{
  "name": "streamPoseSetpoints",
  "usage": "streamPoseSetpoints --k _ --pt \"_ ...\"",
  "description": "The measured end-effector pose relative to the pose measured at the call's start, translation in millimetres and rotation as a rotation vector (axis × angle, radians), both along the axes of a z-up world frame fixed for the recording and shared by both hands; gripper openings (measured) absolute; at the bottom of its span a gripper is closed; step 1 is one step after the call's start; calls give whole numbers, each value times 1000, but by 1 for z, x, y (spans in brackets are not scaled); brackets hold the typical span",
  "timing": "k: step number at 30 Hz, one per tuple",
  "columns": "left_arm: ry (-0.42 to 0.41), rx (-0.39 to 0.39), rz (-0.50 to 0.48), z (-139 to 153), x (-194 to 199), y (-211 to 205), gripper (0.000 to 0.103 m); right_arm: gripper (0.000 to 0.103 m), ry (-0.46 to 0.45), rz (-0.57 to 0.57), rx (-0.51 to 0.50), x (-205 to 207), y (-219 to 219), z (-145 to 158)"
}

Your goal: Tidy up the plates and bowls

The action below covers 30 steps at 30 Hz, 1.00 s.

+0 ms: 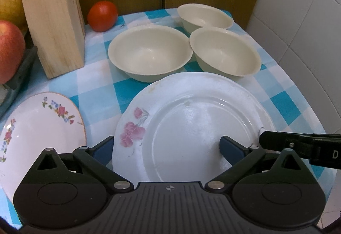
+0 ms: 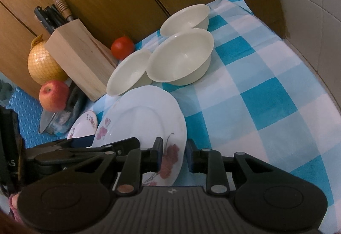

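now both grippers spread wide, left gripper (image 1: 166, 148) and right gripper (image 2: 173, 158) straddling large plate (image 1: 191, 119)

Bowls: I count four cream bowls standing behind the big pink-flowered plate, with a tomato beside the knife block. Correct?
Not quite: there are three cream bowls, not four, as the left wrist view shows. They do stand behind the big pink-flowered plate, and the tomato sits beside the knife block.

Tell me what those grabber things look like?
Each hand-held gripper, left and right, is black plastic: a ribbed grey-black base, two round discs, angled link bars with silver rivets, and dark blue rubber finger pads. The base carries a small white cross marking.
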<state>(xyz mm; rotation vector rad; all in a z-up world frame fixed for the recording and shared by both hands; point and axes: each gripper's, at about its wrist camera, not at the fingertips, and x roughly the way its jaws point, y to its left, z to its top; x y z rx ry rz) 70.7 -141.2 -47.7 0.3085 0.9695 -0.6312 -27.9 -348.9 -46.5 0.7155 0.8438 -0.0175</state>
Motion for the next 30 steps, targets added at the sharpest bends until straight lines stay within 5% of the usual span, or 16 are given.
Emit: streamPoseSetpoints --k 30 --pt "-50 67 83 17 -29 50 102 24 10 145 50 -2 43 3"
